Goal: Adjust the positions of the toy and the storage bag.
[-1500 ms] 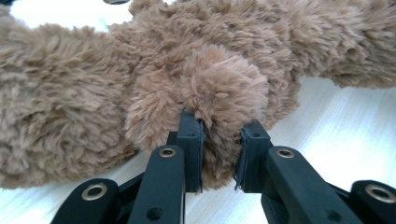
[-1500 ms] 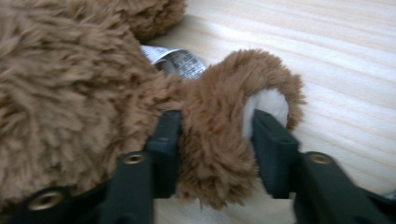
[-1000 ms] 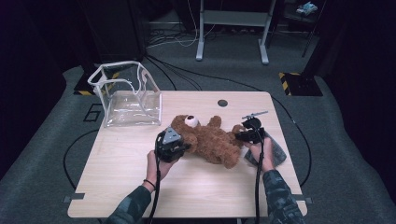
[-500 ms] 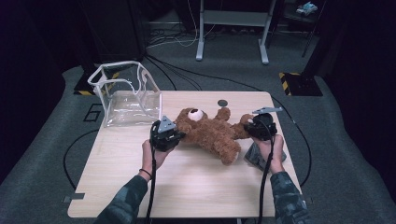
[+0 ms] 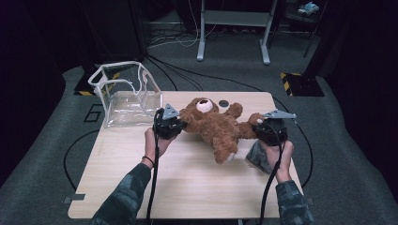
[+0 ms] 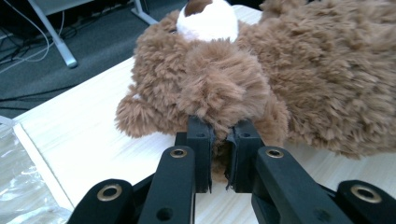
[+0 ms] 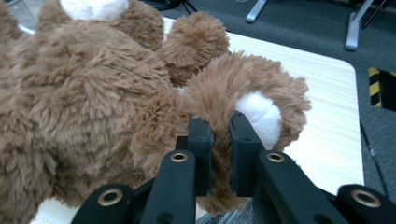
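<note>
Teddy bear (image 5: 213, 126) lies on the wooden table (image 5: 187, 183), near the far side, stretched out between two grippers. The left gripper (image 5: 177, 125) has its jaws pressed together on a tuft of fur at the bear's arm, close to the head; the left gripper view shows the fur (image 6: 219, 93) bunched up between the black jaws. The right gripper (image 5: 259, 125) is pinching a leg, and the right gripper view shows the white foot pad (image 7: 259, 116) right beside its jaws. Both grips look small, just fur and soft stuffing, so I think the bear could slip out if the hands pull apart too hard or lift too fast. If one side lets go, the bear would swing down from the other side and might flop off the table. A clear plastic bag (image 5: 124, 96) with an open top stands at the far left corner, just beside the left gripper. The bear is wide and floppy, so a loose arm (image 5: 232, 110) or leg (image 5: 224, 152) could catch on the bag's rim and tip it over. A small black dot (image 5: 223, 102) sits on the table behind the bear. The near half of the table is bare wood with lots of room, but the far edge and the right edge are close to the bear.
</note>
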Demonstrator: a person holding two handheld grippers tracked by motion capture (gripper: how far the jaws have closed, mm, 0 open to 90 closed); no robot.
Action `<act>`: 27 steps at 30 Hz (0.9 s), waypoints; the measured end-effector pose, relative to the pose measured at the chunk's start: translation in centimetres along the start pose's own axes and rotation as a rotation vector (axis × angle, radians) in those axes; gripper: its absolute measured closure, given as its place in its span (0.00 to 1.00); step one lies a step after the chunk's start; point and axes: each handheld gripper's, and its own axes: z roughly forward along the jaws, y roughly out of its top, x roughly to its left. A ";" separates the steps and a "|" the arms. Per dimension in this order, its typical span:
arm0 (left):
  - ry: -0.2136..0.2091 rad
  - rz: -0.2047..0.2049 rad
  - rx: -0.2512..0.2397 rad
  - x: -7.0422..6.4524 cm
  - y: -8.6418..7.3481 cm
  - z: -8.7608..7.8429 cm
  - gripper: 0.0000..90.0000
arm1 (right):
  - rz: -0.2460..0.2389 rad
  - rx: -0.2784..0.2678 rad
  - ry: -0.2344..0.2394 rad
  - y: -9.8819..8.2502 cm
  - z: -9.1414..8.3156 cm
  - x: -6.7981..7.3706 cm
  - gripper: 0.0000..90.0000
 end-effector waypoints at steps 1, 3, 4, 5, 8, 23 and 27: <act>0.003 0.002 0.005 0.1 0.1 0.1 0.91 | -0.003 0.002 0.000 -0.1 -0.1 0.2 0.91; 0.001 0.002 0.016 0.5 0.2 0.3 0.91 | -0.009 -0.005 -0.003 -0.2 -0.4 0.5 0.91; 0.006 0.003 0.015 0.6 0.2 0.4 0.91 | -0.013 -0.009 -0.005 -0.4 -0.6 0.6 0.91; 0.004 0.004 0.025 0.8 0.3 0.5 0.92 | -0.009 -0.014 -0.005 -0.5 -0.7 0.8 0.91; 0.008 0.004 0.032 1.1 0.6 0.9 0.92 | -0.026 -0.026 -0.014 -0.9 -1.3 1.6 0.91; 0.045 0.001 0.138 2.4 -0.3 3.5 0.92 | -0.040 -0.009 0.035 -4.3 -1.6 5.1 0.91; 0.051 -0.032 0.175 2.8 -1.1 4.5 0.92 | -0.065 0.014 0.080 -5.4 -1.4 6.9 0.91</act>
